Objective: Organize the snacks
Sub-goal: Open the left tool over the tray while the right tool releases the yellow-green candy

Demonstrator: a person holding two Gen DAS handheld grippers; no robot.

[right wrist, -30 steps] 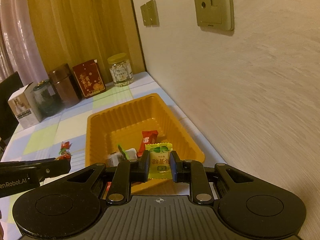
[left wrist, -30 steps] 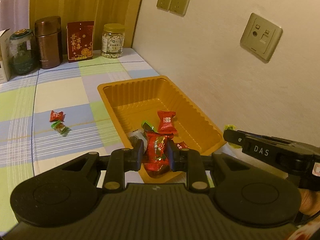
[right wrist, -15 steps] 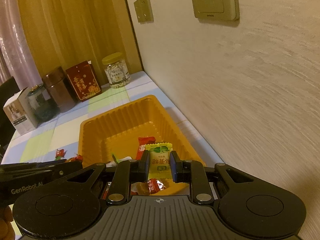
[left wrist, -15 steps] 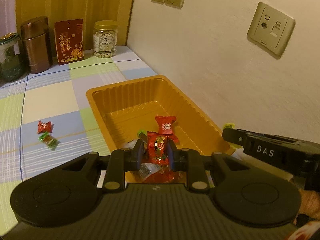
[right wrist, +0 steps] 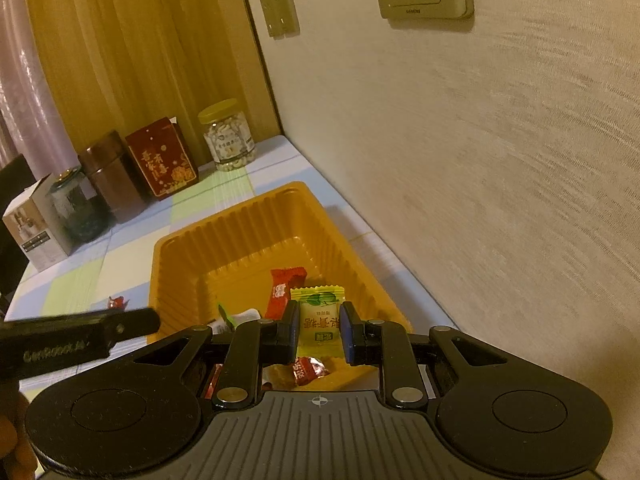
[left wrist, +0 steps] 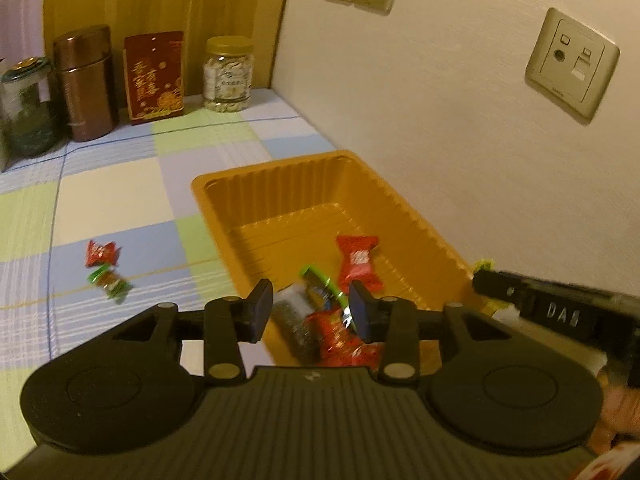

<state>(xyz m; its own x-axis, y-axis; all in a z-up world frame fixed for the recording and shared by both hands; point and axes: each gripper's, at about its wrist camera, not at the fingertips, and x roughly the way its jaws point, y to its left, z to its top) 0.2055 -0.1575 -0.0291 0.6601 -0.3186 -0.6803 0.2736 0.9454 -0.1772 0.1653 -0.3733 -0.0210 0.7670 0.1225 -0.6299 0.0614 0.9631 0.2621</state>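
Observation:
An orange plastic tray [left wrist: 304, 196] sits by the wall and holds several wrapped candies. My left gripper [left wrist: 311, 309] is open over the tray's near end; a red candy [left wrist: 344, 344] lies in the tray below its fingers. My right gripper [right wrist: 319, 328] is shut on a yellow candy [right wrist: 320, 316] above the tray [right wrist: 248, 232]. A red candy [right wrist: 282, 288] lies in the tray beyond it. Two loose candies, one red [left wrist: 101, 252] and one green [left wrist: 110, 283], lie on the checked cloth left of the tray.
A red box [left wrist: 154, 78], a nut jar [left wrist: 228, 74], a brown canister [left wrist: 86, 84] and a glass jar [left wrist: 26, 108] stand along the back. The wall [left wrist: 440, 120] with sockets runs close along the tray's right side. A white box [right wrist: 34, 228] stands at far left.
My left gripper has opened and let go of the red candy, which now lies in the tray. My right gripper still holds the yellow candy over the tray.

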